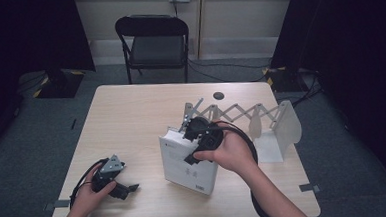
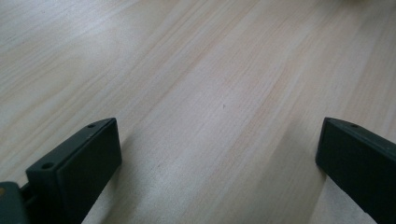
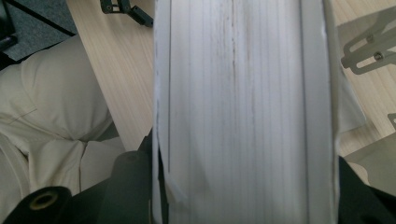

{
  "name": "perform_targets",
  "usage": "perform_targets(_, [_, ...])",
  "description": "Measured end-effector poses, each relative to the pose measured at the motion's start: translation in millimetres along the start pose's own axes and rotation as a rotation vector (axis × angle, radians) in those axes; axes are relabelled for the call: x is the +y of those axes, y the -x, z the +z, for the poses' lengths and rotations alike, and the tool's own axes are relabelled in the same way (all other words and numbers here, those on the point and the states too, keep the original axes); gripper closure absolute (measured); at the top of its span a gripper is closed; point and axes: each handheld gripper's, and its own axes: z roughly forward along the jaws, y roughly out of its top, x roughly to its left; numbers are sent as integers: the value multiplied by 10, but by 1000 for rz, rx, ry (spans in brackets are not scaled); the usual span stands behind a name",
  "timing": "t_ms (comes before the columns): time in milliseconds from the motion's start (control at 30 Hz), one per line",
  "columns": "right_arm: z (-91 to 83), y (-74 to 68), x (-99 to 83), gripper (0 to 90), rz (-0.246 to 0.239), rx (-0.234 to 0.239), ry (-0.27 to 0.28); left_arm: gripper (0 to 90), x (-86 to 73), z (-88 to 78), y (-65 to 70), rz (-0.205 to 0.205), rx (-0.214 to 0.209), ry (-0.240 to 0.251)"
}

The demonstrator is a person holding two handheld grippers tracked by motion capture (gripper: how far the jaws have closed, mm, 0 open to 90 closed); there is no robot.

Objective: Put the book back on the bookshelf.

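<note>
right gripper [image 1: 198, 133] clamps white book [image 1: 189, 164] upright, probably bound for rack [image 1: 277, 129] at 3 o'clock | left gripper [image 1: 116, 185] wide, empty, 9 o'clock

You will find no text that can be read here. The white book [image 1: 189, 166] standing on the table carries a small dark mark near the top corner of its cover, a faint grey emblem in the middle and a small dark block, perhaps a barcode, near the bottom corner, all too small to make out. In the right gripper view you face its page edges, which bear faint grey streaks and no writing.
</note>
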Motion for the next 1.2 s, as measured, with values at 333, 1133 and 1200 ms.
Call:
perform_targets(333, [-61,8,-116,526,-7,-6,-3,0,0,0,0,0,0,0])
perform_targets(1133, [165,-73,-250,513,-76,9,4,0,-2,3,3,-1,4,4])
perform_targets(1200, [164,-79,-231,502,-80,7,-8,0,-1,-1,1,0,1,0])
